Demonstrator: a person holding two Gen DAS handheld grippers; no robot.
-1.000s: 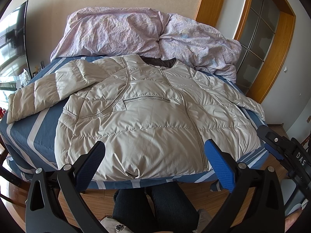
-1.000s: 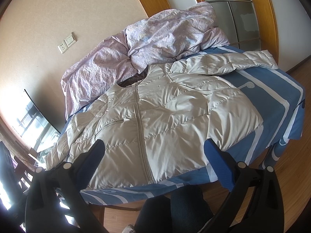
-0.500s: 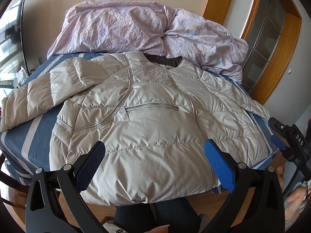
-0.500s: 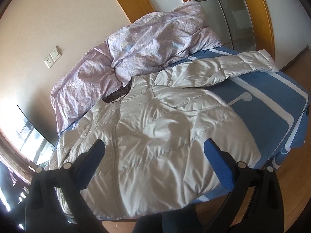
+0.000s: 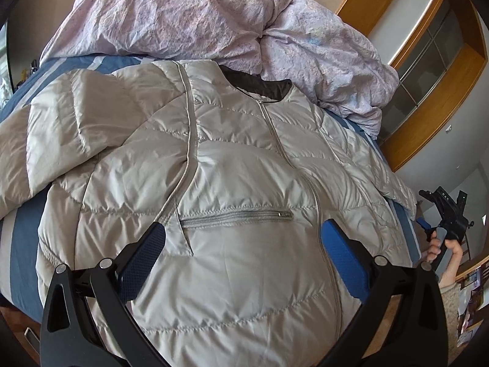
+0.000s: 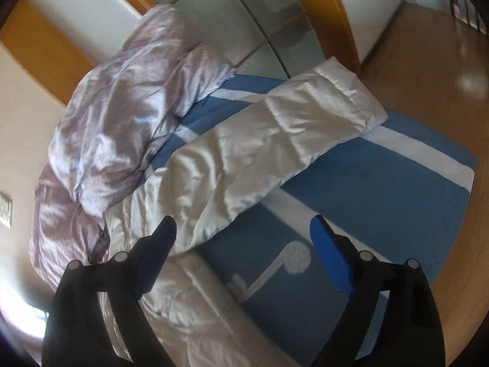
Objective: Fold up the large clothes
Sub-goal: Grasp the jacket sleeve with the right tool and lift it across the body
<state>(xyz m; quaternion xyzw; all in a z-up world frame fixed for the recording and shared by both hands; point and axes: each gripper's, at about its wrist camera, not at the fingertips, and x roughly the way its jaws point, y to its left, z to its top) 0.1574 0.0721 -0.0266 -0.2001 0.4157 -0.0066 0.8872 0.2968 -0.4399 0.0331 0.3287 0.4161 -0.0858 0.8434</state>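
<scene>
- Left wrist view looks down on a beige puffer jacket (image 5: pixel 232 202) spread front-up on a bed (image 5: pixel 18 238) with a blue, white-striped sheet.
- The jacket's main zipper (image 5: pixel 276 136) is closed up to a dark brown collar lining (image 5: pixel 253 82), and a zipped chest pocket (image 5: pixel 235 215) lies just ahead of the left gripper (image 5: pixel 243 240).
- The left gripper's blue-padded fingers (image 5: pixel 142 263) stand wide apart over the jacket's chest, holding nothing; whether they touch the fabric cannot be told.
- One sleeve (image 5: pixel 61 128) lies stretched out toward the left edge of this view.
- A crumpled lilac duvet (image 5: pixel 214 21) is heaped at the head of the bed, just beyond the collar.
- At the right edge of this view, the person's hand (image 5: pixel 446 250) grips the handle of the other device beside the bed.
- Right wrist view is somewhat blurred: the right gripper (image 6: pixel 243 238) has its fingers (image 6: pixel 331 260) wide apart and empty, above the spot where the jacket's other sleeve (image 6: pixel 275 140) meets the body.
- That sleeve lies flat, extended diagonally across the sheet, with the duvet (image 6: pixel 122 116) beside it and a wood floor (image 6: pixel 428 61) beyond the bed.
</scene>
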